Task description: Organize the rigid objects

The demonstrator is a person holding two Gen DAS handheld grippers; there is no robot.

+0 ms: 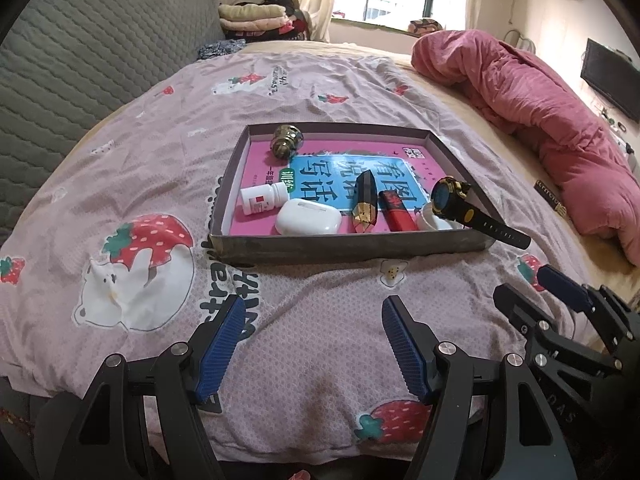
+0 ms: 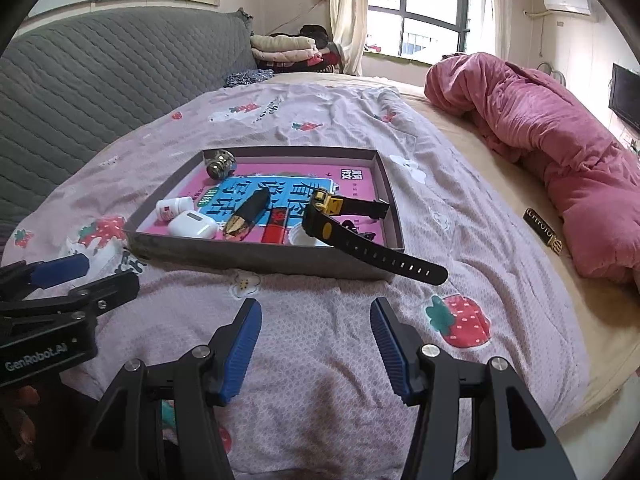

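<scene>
A shallow grey box (image 1: pixel 344 249) (image 2: pixel 256 258) lies on the bed with a pink book inside. In it are a white pill bottle (image 1: pixel 263 199), a white earbud case (image 1: pixel 308 218), a black and gold faceted piece (image 1: pixel 363 204), a red lipstick (image 1: pixel 396 210), a white jar (image 1: pixel 434 218), a brass knob (image 1: pixel 287 141) and a black and yellow watch (image 1: pixel 460 204) (image 2: pixel 344 220) whose strap hangs over the box's near right rim. My left gripper (image 1: pixel 314 344) and my right gripper (image 2: pixel 316 348) are open and empty over the bedspread, in front of the box.
A pink quilt (image 1: pixel 540 112) is bunched along the right side of the bed. A small black and gold bar (image 2: pixel 543 233) lies on the beige sheet near it. A grey padded headboard (image 1: pixel 80 56) is at left, folded clothes (image 1: pixel 256 16) at the back.
</scene>
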